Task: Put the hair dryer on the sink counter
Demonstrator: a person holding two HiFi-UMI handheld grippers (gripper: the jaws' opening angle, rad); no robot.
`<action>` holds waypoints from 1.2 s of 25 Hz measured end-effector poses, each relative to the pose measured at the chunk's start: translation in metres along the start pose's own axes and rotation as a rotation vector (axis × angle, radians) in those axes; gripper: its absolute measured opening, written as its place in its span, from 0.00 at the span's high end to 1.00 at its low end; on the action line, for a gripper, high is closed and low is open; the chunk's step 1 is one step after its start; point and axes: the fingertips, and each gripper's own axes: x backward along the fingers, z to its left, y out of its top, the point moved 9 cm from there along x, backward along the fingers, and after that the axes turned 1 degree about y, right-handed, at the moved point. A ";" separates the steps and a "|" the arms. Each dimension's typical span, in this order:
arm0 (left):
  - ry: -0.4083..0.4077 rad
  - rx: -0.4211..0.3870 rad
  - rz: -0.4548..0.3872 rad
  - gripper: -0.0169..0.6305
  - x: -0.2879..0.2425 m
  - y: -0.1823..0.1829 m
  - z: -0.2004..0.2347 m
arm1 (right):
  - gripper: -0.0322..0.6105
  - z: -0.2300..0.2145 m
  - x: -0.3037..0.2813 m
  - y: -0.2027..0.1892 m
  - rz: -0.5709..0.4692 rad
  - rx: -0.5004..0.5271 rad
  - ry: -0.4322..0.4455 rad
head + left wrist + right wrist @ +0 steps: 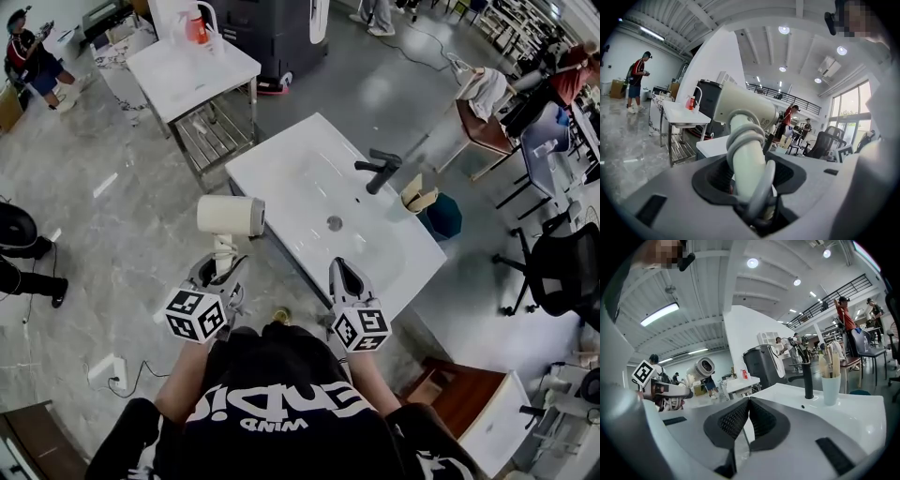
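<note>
The sink counter [281, 164] holds two containers. Its own sunken basin [361, 239] has one drain hole [335, 223] in the bottom. A white cup [417, 199] stands on the far edge, just beside the single black faucet [380, 171]. In the right gripper view the cup [830, 389] has a few pale sticks standing upright in it, but their exact number cannot be told. A teal bin [442, 216] sits on the floor just beyond that far edge, near the cup, and its contents cannot be made out.

There is one hair dryer [230, 217], cream-coloured. It is not on the counter but held in the air at the counter's left edge, with its barrel partly over the corner. The left gripper [217, 272] grips it by the handle. In the left gripper view the jaws stand wide and clamp the handle, which has the cord [745, 136] coiled around it, and the dryer stands upright.

The right gripper [342, 277] hangs over the counter's near edge. Its jaws [748, 401] are pressed together with nothing between them.

Beyond the counter's far-left corner stands one white-topped metal table [192, 75], with an orange bottle [196, 28] on it.
</note>
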 end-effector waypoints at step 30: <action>-0.231 -0.075 0.170 0.65 -0.179 0.090 0.118 | 0.91 -0.025 -0.157 0.037 -0.020 -0.062 -0.214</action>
